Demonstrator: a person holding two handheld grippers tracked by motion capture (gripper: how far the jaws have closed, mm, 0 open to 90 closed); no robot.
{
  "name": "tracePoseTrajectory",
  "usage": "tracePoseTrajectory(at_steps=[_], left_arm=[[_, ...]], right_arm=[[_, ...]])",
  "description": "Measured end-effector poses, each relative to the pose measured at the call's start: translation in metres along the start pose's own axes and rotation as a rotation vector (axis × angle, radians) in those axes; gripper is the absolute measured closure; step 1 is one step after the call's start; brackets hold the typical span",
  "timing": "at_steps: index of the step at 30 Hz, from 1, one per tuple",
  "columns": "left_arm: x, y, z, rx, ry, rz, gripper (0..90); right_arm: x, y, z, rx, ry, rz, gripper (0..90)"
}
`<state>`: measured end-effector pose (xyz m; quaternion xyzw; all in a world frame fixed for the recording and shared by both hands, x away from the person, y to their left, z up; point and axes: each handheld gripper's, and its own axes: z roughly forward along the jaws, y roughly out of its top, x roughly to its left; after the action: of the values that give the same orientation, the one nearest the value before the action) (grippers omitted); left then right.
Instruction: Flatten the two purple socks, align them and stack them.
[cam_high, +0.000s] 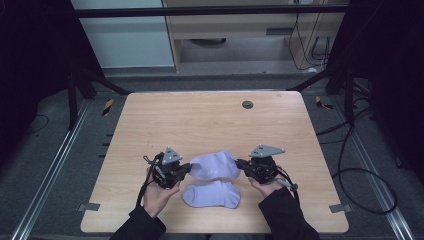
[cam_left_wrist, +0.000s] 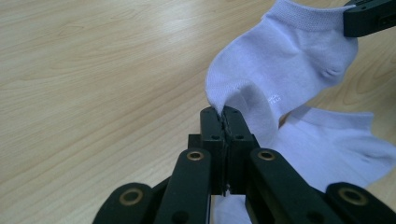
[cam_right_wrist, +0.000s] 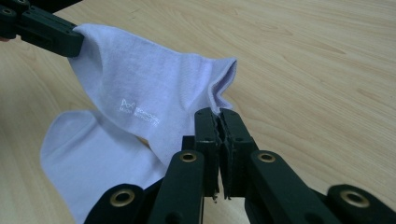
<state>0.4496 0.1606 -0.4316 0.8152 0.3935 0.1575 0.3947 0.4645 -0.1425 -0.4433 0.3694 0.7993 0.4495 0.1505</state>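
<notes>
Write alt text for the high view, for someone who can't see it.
Two hand-held grippers lift a white sock above a wooden table, the left gripper pinching one end and the right gripper the other. A second white sock lies flat on the table just below it.

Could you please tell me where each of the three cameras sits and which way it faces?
High view: above the near edge, looking forward and down on the table; forearms, left hand-held gripper, right hand-held gripper.
Left gripper view: rides that gripper, along shut jaws pinching the lifted sock.
Right gripper view: along its shut jaws on the sock's other end.
Shared: both show the flat sock beneath.
</notes>
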Motion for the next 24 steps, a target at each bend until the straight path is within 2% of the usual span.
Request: tracePoseTrajectory(at_steps=[6,13,21,24], left_arm=[[-0.007,-0.013,-0.008,0.024,-0.013,0.014,88.5],[-0.012,-0.025,-0.017,0.034,-0.028,0.012,88.5],[-0.015,-0.038,-0.017,0.065,-0.045,0.009,88.4],[-0.016,-0.041,-0.017,0.077,-0.043,0.02,88.4]], right_arm=[[0.01,-0.006,-0.01,0.014,0.012,-0.003,87.3],[0.018,-0.011,-0.015,0.039,0.025,-0.009,87.3],[0.025,-0.019,-0.02,0.075,0.043,-0.002,87.3],[0.028,-0.021,-0.022,0.08,0.05,0.003,87.2]])
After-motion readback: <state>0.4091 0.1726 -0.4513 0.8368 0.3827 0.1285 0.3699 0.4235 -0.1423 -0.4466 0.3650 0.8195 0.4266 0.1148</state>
